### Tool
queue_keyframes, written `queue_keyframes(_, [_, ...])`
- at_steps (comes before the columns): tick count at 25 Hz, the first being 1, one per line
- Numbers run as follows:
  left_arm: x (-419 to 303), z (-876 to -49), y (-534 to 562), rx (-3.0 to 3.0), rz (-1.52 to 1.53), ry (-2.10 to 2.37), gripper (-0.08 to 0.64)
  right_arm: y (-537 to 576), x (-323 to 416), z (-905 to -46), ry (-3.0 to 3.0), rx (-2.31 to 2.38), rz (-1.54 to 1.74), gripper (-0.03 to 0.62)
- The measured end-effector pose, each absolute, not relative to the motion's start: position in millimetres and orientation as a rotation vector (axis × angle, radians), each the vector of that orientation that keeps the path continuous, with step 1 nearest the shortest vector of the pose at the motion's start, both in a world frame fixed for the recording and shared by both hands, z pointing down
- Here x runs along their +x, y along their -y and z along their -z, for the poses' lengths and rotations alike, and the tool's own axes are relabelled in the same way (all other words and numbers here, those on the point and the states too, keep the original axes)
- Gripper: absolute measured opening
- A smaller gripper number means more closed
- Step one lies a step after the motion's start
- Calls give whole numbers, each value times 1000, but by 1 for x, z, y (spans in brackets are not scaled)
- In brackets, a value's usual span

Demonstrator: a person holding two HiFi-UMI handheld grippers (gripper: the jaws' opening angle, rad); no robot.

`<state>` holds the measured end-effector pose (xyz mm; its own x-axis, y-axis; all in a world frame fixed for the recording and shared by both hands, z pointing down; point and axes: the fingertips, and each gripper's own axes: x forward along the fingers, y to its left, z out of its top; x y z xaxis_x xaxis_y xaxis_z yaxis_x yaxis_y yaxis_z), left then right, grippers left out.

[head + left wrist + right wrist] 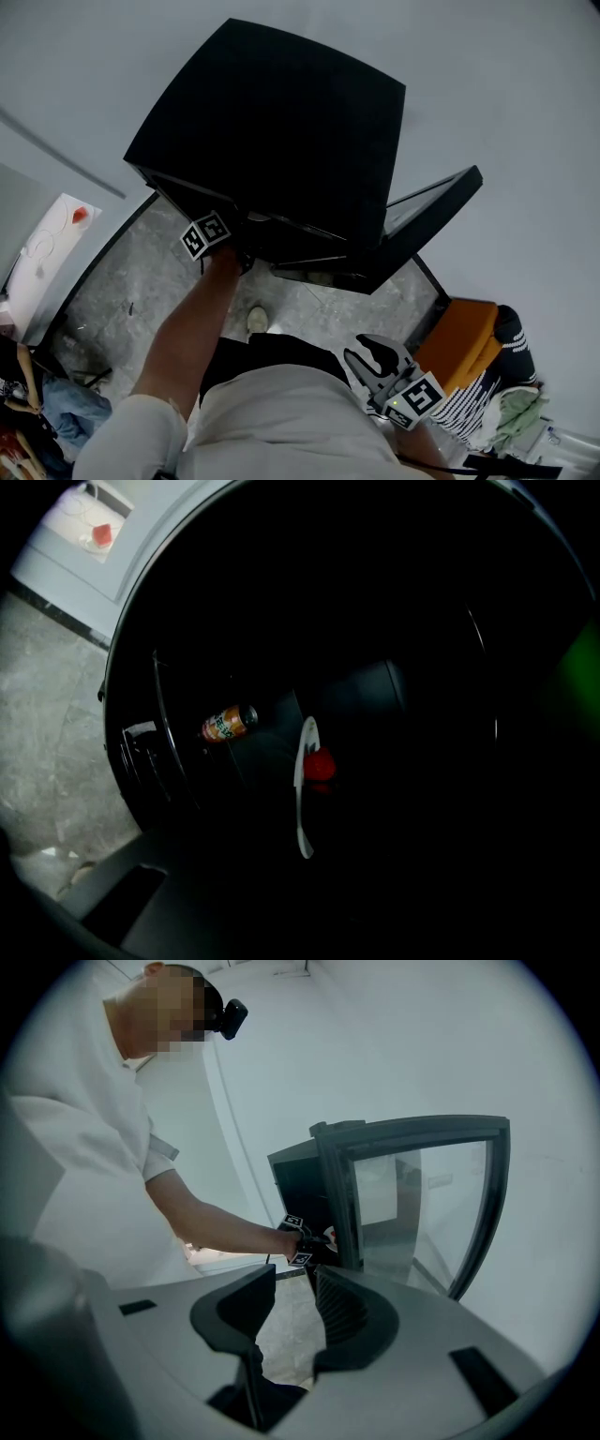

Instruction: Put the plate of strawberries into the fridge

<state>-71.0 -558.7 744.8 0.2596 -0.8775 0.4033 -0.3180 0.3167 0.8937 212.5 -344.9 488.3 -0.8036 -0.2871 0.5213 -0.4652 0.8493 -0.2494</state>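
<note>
"Where's the plate (301, 789)?"

"Inside the dark fridge (281, 141), edge-on ahead of my left tongs (225, 255). It has a strawberry (320, 764) on it, and an orange-labelled can (228, 724) lies nearby."

"Gripped?"

"Too dark in there. I can't tell whether they're pinching its rim."

"And the other?"

"My right tongs (295, 1288) are by my waist, jaws parted with nothing between them. The glass door (412, 1204) stands open."

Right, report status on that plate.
Left tool shut on plate, one strawberry aboard, inside fridge. Right tool open, empty, outside. Door open; can further in, apart from plate.
</note>
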Motion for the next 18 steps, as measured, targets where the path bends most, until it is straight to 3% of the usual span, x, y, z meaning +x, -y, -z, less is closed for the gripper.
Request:
queue_keyframes(3, [-69,-745,560,1283,422,1367,29,348,208,-486,2562,537,-511,146])
queue_keyframes(11, [-73,-757,558,1438,-84,1544,117,349,207,-491,2547,532,-507,146])
queue_keyframes(18, [-79,-745,544,1490,-167,1576,130,339,203,-491,2555,531,-502,146])
